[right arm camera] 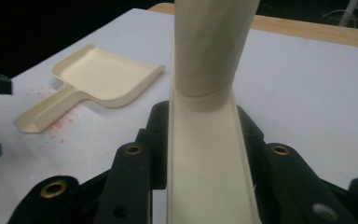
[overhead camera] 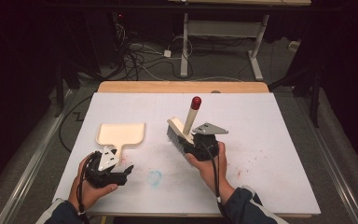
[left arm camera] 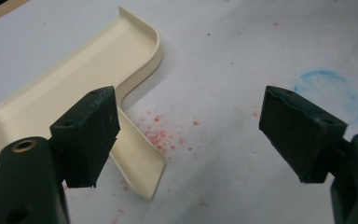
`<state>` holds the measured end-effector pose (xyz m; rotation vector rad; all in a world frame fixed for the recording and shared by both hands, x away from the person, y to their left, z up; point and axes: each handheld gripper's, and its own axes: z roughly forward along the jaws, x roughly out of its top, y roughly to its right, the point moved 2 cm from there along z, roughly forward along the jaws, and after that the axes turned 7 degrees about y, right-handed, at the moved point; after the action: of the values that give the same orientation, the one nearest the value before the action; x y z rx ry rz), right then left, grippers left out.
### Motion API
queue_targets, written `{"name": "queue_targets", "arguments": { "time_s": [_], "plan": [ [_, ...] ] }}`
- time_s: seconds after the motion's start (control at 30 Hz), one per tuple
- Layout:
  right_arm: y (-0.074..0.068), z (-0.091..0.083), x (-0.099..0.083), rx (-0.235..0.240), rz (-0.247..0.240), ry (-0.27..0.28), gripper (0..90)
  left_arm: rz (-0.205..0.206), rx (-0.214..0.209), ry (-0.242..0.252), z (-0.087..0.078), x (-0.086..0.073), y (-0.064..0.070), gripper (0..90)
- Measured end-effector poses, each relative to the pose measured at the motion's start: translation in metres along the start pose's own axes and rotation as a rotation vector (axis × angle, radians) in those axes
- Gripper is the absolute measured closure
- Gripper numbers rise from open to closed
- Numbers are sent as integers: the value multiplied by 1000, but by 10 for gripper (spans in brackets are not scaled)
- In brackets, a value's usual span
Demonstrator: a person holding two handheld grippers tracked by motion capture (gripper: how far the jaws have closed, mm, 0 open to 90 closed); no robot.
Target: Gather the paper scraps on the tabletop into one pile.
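- We see the left gripper (overhead camera: 127,171) low over the worktop (overhead camera: 270,140), held in the person's left hand (overhead camera: 91,189), jaws spread wide with nothing between them.
- In the left gripper view the dustpan (left arm camera: 74,88) lies flat on the white surface; its handle end sits just beside the jaw at the left of that view. We can't tell if they touch.
- From above, the dustpan (overhead camera: 121,134) sits left of centre, handle pointing back toward the left gripper.
- Right gripper (overhead camera: 193,142) is clamped on the brush (overhead camera: 179,135), held up in the right hand (overhead camera: 209,163).
- Brush is tilted: bristles face the dustpan side, the cream handle rises up and away, and its red cap (overhead camera: 196,102) sits at the top.
- In the right gripper view the cream handle of the brush (right arm camera: 205,140) runs straight up between the two black jaws, both pressed against its sides.
- Red specks (left arm camera: 161,135) are scattered on the worktop beside the dustpan handle; more show faintly at the right in the high view.
- A blue ring mark (overhead camera: 154,177) sits on the surface between the two grippers, near the front edge.
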<state>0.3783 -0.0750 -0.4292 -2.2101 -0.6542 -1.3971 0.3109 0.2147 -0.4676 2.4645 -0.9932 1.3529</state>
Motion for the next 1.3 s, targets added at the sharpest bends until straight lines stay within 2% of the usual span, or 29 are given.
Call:
{"name": "queue_targets", "arguments": {
  "time_s": [0.03, 0.07, 0.13, 0.2, 0.27, 0.3, 0.33, 0.37, 0.4, 0.43, 0.5, 0.57, 0.6, 0.63, 0.73, 0.77, 0.83, 0.9, 0.93, 0.97, 1.03, 1.07, 1.1, 1.13, 1.17, 1.2, 1.23, 1.27, 1.3],
  "plan": [
    [-7, 9, 2, 25, 30, 2, 677, -3, 1, -1, 0, 0, 0, 193],
    [-7, 9, 2, 25, 30, 2, 677, -5, 2, -1, 0, 0, 0, 193],
    [-15, 25, 0, 13, 29, 3, 677, -4, 2, 1, 0, 0, 0, 193],
    [-15, 31, -2, 5, 27, -1, 677, -1, 1, -1, 0, -1, 0, 193],
    [-12, 43, -7, -34, 25, -9, 677, -6, -2, -3, 1, -1, 0, 193],
    [-9, 47, -10, -54, 45, -20, 677, -5, -3, -5, 2, -2, 0, 194],
    [-2, 51, -14, -105, 55, -23, 678, -1, -3, -6, 1, -2, 0, 194],
    [3, 51, -15, -133, 58, -17, 677, 0, -4, -7, 1, -2, 0, 193],
    [3, 51, -15, -133, 58, -17, 677, 0, -4, -8, 1, -2, -1, 193],
    [13, 49, -16, -155, 76, -23, 676, 1, -4, -8, 1, -2, -1, 193],
    [16, 47, -18, -164, 86, -25, 674, -3, -3, -6, 1, -1, -1, 193],
    [29, 34, -22, -202, 123, -29, 673, -1, -1, -7, 1, -1, 0, 193],
    [29, 34, -22, -202, 123, -29, 673, 0, -2, -10, 2, -1, 0, 193],
    [36, 25, -24, -211, 134, -29, 674, 3, -2, -13, 2, -1, 0, 193],
    [40, 15, -26, -229, 128, -27, 675, 10, -3, -20, 2, -1, 1, 194],
    [46, 7, -27, -231, 149, -27, 675, 11, -1, -18, 3, -1, 2, 194],
    [48, 3, -27, -231, 155, -24, 676, 9, -1, -17, 3, 0, 2, 193],
    [51, -4, -26, -213, 159, -17, 677, 16, 1, -21, 3, 0, 2, 194],
    [53, -10, -22, -186, 155, -1, 677, 11, 1, -21, 3, 0, 2, 193],
    [53, -10, -22, -186, 155, -1, 677, 13, 0, -22, 3, 0, 3, 193],
    [55, -24, -10, -138, 123, 38, 677, 16, 0, -23, 3, 0, 3, 194],
    [55, -24, -10, -138, 123, 38, 677, 17, -1, -23, 3, 0, 3, 194],
    [55, -29, -6, -121, 96, 46, 677, 22, 0, -26, 3, 0, 2, 194],
    [57, -39, 1, -78, 37, 59, 677, 20, -1, -25, 3, -1, 2, 193],
    [58, -45, 3, -47, 14, 65, 677, 21, -4, -28, 4, -1, 2, 194],
    [58, -45, 3, -47, 14, 65, 677, 21, -5, -28, 4, -1, 2, 194],
    [61, -54, 6, 45, -37, 67, 676, 25, -6, -31, 4, -1, 2, 193],
    [61, -54, 6, 45, -37, 67, 676, 25, -7, -32, 4, -1, 3, 193],
    [61, -59, 7, 66, -72, 62, 677, 28, -8, -36, 4, -2, 3, 193]
  ]
}}
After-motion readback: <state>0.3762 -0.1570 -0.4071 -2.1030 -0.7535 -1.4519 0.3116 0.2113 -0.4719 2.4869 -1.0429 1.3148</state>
